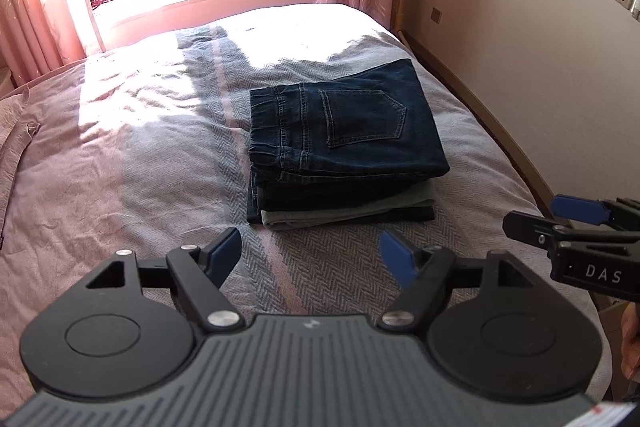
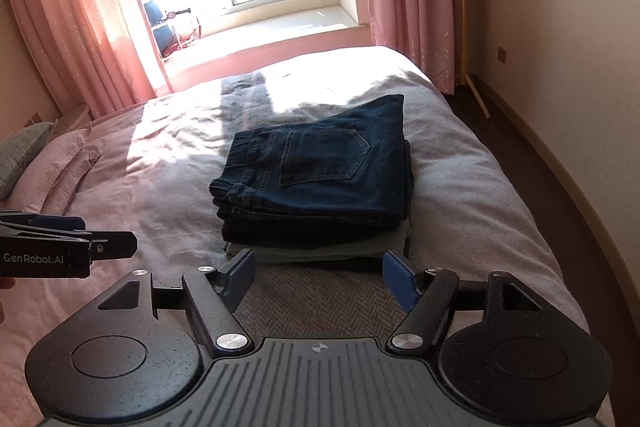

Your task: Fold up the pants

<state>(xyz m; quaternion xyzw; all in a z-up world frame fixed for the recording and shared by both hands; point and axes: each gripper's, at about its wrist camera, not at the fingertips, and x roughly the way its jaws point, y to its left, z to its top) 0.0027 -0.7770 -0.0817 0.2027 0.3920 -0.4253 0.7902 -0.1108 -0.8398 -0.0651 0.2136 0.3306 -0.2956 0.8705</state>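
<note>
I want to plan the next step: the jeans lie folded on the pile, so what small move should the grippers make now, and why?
Probably keep both grippers clear. The dark jeans lie folded on the stack, and the left gripper and right gripper are open and empty, so no grip seems needed.

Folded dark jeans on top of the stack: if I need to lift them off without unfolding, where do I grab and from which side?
Take the dark jeans at the thick layered edge facing the grippers, coming in low from the near side. There the folds lie stacked together above the grey garment, so each gripper can probably pinch every layer near one near corner. Both the left gripper and right gripper are open and empty.
</note>
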